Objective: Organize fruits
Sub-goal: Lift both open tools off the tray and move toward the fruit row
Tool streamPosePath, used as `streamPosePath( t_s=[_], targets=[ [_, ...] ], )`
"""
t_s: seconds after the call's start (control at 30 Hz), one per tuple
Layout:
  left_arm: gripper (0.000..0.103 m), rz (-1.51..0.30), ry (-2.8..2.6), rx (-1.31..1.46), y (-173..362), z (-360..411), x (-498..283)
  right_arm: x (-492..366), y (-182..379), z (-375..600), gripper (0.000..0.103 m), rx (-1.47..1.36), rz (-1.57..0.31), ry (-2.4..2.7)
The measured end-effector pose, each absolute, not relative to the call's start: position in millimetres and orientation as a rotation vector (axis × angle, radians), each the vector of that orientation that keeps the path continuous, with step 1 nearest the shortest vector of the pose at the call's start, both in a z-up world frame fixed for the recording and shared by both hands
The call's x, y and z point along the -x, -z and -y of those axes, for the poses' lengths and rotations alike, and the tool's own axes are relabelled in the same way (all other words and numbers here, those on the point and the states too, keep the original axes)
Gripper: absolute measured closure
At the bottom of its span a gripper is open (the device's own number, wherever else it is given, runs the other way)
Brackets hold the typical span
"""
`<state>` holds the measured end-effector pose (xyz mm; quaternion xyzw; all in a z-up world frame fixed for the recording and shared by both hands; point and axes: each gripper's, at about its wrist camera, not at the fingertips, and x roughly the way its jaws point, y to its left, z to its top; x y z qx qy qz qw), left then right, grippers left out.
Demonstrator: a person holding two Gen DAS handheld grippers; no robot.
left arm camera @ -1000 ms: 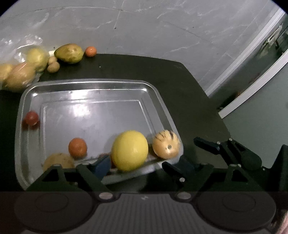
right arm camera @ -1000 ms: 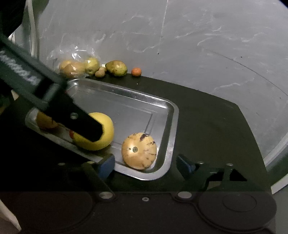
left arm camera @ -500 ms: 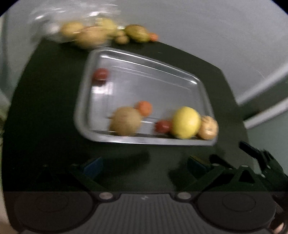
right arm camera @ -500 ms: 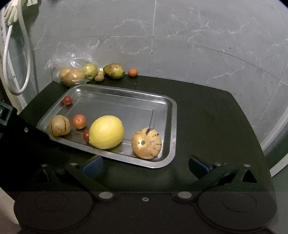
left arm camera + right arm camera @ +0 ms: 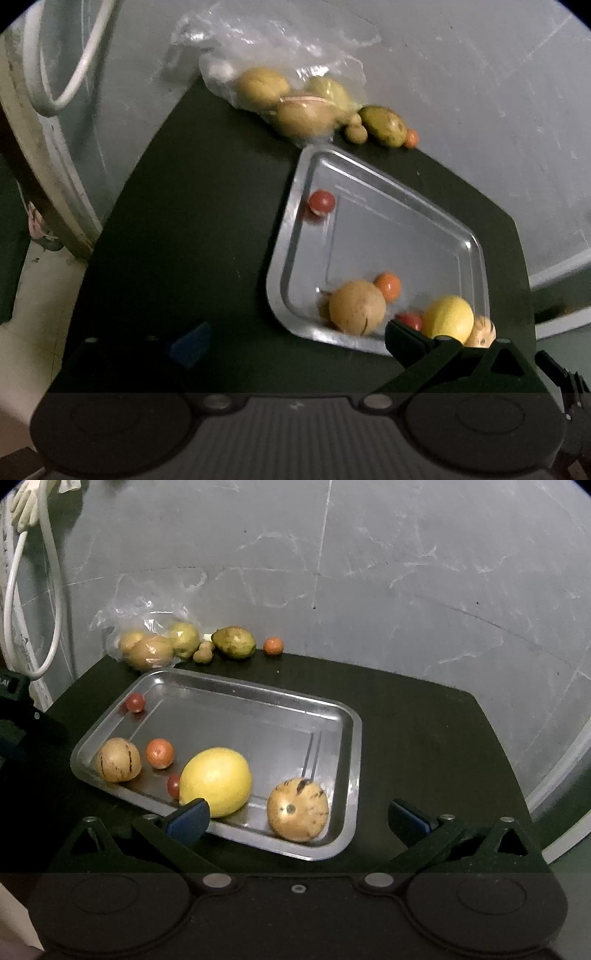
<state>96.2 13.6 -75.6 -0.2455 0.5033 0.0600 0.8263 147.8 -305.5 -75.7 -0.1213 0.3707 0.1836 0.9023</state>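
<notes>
Dark tabletop (image 5: 424, 731) against a grey marble wall: the left gripper (image 5: 295, 343) is now pulled back off the tray (image 5: 347, 716), jaws wide and empty, like the right gripper (image 5: 297, 819). The lemon (image 5: 216, 781) is left in the tray, so more fruit by the bag (image 5: 147, 627) is probably next.

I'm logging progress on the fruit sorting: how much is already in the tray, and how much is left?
Done: six fruits lie in the metal tray, among them the big yellow fruit and two striped melons. In hand: nothing; the left gripper and right gripper are both open and empty. Left: the green fruit, a small orange fruit and the bagged fruit at the wall.
</notes>
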Motion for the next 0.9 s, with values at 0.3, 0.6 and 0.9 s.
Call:
streamPosePath(
  t_s=[0.3,0.6,0.9],
  targets=[
    [0.001,-1.064,-0.156,0.51,75.6,-5.5,-109.6,-173.9,76.5,303.4,0.001,0.251,-0.758,-0.412],
    [0.001,-1.05,-0.179,0.519,71.0,5.4,-130.4,-204.9,82.5,301.9,0.001,0.269,-0.748,-0.459],
    [0.001,-1.026,-0.201,0.513,67.1,17.0,-164.4,-246.5,94.7,303.6,0.001,0.261,-0.746,-0.519]
  ],
)
